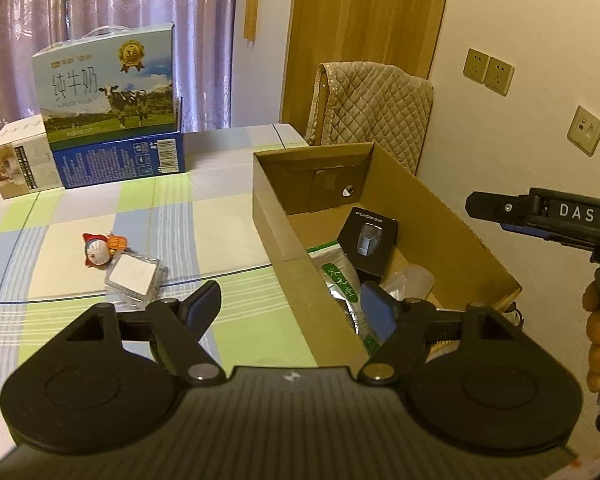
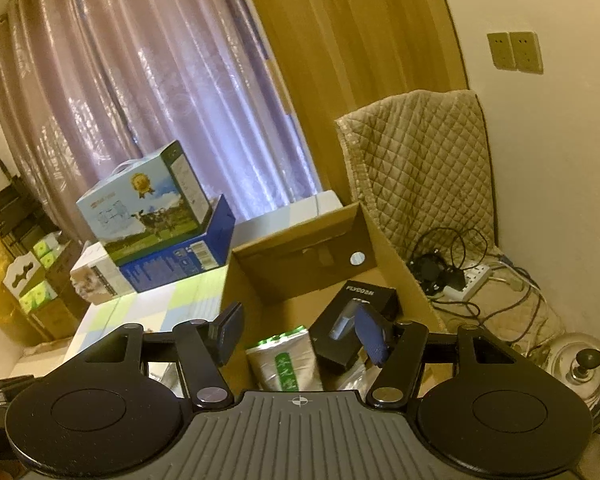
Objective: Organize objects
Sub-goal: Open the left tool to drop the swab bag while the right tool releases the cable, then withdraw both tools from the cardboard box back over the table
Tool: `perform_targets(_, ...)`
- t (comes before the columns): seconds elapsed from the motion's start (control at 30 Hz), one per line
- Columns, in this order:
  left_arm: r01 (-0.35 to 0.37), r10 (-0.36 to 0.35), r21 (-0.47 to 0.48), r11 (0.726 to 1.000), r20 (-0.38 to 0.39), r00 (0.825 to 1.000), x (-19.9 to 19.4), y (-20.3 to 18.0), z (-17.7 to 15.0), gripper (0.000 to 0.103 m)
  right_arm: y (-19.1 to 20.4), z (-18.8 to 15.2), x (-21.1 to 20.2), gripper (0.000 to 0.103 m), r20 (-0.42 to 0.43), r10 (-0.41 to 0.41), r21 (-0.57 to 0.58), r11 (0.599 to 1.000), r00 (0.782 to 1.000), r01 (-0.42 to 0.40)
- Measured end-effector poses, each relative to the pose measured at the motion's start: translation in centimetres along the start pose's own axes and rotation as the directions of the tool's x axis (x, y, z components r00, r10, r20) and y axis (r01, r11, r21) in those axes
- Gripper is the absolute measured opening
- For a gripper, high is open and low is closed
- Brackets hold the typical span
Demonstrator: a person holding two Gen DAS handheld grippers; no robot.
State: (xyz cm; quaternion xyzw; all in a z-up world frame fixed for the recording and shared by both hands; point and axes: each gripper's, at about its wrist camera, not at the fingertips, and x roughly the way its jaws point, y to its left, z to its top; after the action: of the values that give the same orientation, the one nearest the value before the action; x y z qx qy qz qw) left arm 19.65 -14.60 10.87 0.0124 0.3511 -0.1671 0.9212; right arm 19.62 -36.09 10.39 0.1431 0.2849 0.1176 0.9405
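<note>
Both grippers hang empty with fingers spread: the left gripper (image 1: 292,308) over the near-left wall of the open brown cardboard box (image 1: 440,216), the right gripper (image 2: 300,334) above its contents. Inside lie a black rectangular carton (image 1: 370,240), a silver-and-green foil pouch (image 1: 340,280) and a clear plastic cup (image 1: 418,280). On the checked-cloth worktop (image 1: 204,216), left of the box, a small red-and-white cat figurine (image 1: 96,250) touches a flat grey packet with a white label (image 1: 134,276).

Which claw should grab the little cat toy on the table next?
Probably the left claw. It is open, and the cat toy lies just ahead on the tablecloth. The right claw hangs open over the cardboard box.
</note>
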Motion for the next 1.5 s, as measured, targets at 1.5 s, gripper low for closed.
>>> perform_targets(1.5,-0.267,0.269,-0.208,0.941,-0.018,0.963,-3.3,22.9,-6.4,0.102,18.6,-8.7,9.6,0.061,-0.141,0.159,-0.325,0.925,0.977,-0.197)
